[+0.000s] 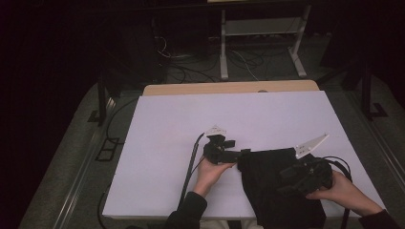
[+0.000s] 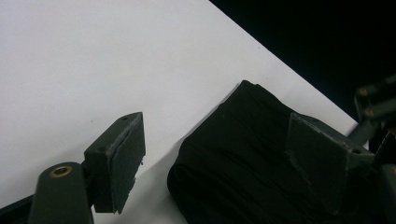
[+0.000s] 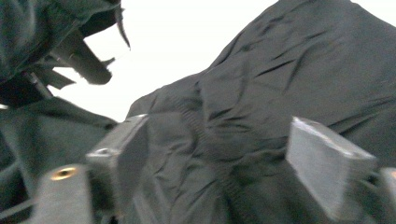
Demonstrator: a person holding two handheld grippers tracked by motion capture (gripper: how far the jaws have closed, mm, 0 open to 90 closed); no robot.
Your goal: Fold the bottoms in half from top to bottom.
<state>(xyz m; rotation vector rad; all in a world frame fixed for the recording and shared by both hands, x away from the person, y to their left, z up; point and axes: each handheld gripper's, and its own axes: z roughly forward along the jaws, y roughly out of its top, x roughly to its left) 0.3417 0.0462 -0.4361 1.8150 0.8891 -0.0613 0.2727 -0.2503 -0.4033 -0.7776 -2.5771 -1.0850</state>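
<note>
Folded black cloth (image 1: 274, 183) lies at the near right part of the white table (image 1: 167, 143), its near end reaching the table's front edge and its far end toward the middle; judged from the high view, its long axis runs from the person outward, with the far edge lying roughly square across. Over its right side hangs the right gripper (image 1: 286, 177), jaws spread, with rumpled fabric below them and nothing pinched, as the right gripper view shows. At the far left corner of the cloth sits the left gripper (image 1: 241, 153), jaws also spread, one on bare table and one over the fabric's edge, probably placed to steady or smooth the fold.
</note>
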